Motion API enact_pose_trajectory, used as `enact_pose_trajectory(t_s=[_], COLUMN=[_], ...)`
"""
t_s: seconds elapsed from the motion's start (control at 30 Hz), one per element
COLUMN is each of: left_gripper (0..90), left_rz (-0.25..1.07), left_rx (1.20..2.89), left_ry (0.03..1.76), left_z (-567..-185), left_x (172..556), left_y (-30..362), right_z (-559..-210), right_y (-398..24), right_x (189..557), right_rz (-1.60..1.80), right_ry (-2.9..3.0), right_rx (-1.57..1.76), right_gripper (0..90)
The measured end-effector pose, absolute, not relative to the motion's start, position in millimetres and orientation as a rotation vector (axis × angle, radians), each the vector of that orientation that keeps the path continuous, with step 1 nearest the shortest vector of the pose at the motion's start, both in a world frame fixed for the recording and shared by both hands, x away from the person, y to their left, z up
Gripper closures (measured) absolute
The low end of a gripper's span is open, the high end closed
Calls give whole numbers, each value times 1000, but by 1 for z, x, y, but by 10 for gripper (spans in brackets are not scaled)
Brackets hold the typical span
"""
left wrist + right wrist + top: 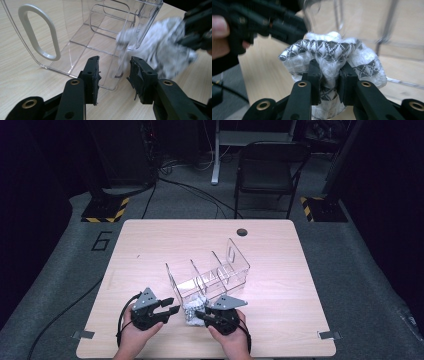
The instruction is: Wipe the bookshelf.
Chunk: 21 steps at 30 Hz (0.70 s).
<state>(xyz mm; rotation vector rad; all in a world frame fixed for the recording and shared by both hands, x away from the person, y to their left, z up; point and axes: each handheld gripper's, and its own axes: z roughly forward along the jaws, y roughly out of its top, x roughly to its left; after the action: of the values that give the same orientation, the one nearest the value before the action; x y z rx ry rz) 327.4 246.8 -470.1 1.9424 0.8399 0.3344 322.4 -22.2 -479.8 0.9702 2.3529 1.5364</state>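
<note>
Looking down from the high view, the left gripper (169,309) and right gripper (201,316) flank a white patterned cloth (191,309) near the table's (280,265) front edge, just before the clear divided organizer (210,272). Along the left gripper (113,75), jaws gape empty at the organizer's (75,32) corner. Along the right gripper (329,80), jaws pinch the cloth (329,50).

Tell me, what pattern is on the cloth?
White cloth with black zigzag bands, clearest in the right gripper view.
</note>
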Motion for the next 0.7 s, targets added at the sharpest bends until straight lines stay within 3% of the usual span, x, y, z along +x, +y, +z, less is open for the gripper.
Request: enact_pose_trajectory(t_s=[0.33, 0.57, 0.7], left_gripper=[596, 596, 594], left_rz=[345, 343, 345], left_rx=[1915, 1907, 1896], left_ry=[869, 878, 883], left_z=[-469, -467, -468], left_x=[331, 332, 332], left_y=[255, 261, 261], right_z=[-495, -478, -492], right_y=[-6, -7, -1], right_x=[331, 329, 332], right_rz=[1436, 1513, 1464], right_ry=[2409, 2371, 2431], right_rx=[929, 919, 932], right_gripper=[745, 743, 742])
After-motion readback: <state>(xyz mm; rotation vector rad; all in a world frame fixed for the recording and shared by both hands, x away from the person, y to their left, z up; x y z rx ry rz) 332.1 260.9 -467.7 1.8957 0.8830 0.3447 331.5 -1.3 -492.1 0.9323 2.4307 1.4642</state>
